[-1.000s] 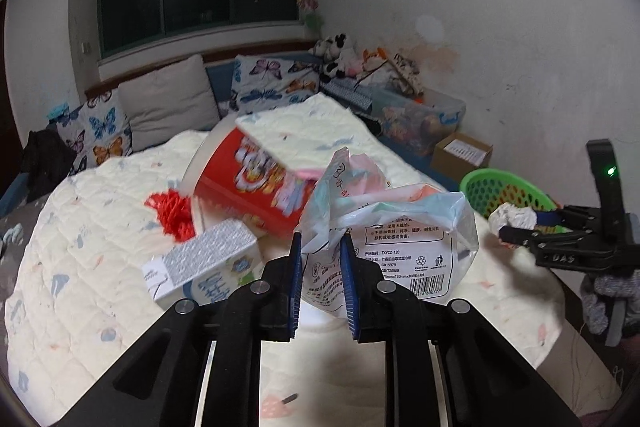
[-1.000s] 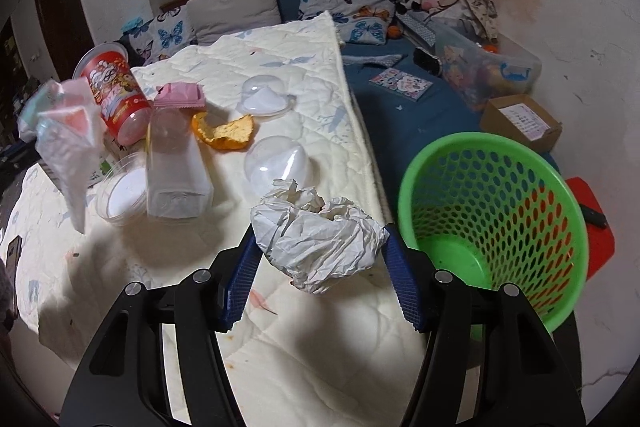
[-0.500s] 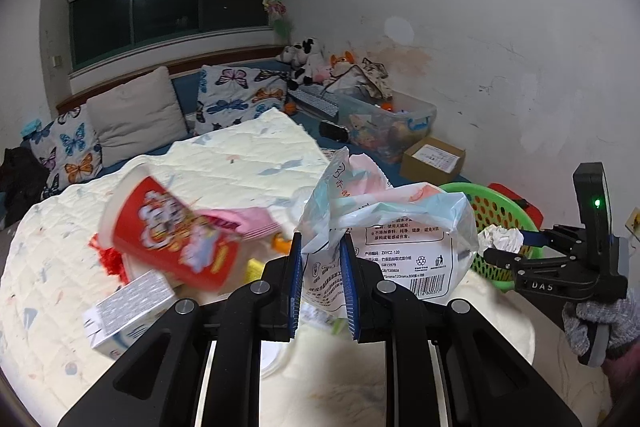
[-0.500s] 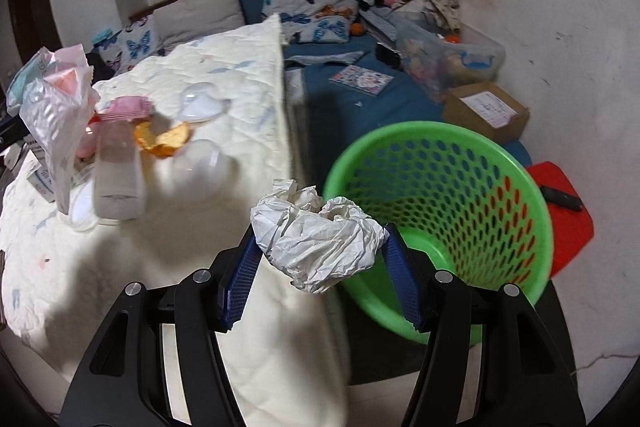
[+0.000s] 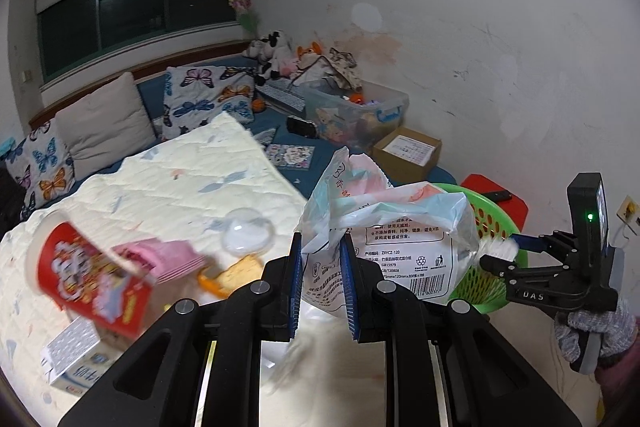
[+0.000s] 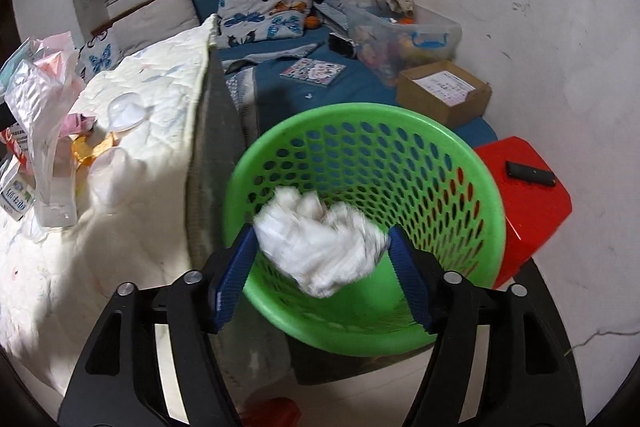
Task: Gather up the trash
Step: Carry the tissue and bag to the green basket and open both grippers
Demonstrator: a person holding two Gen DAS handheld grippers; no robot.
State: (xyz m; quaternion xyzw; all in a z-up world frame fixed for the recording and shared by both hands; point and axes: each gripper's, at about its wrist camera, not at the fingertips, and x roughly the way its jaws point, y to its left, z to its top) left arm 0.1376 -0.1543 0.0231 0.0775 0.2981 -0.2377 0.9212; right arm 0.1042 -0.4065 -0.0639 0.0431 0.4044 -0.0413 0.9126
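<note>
I read "ZXYCZ-120" and "GB15979" on the plastic bag (image 5: pixel 404 247), and "DAS" on the right claw (image 5: pixel 496 251), lower right.

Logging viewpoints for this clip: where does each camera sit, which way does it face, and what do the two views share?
Left wrist: on the left tongs, looking across the quilted bed toward the corner; its fingers pinch a plastic bag, and the right tongs with a gloved hand show at right.
Right wrist: on the right tongs, looking down into the green basket; its fingers flank blurred crumpled paper.
Shared: basket, bag, bed, cardboard box, red stool.
</note>
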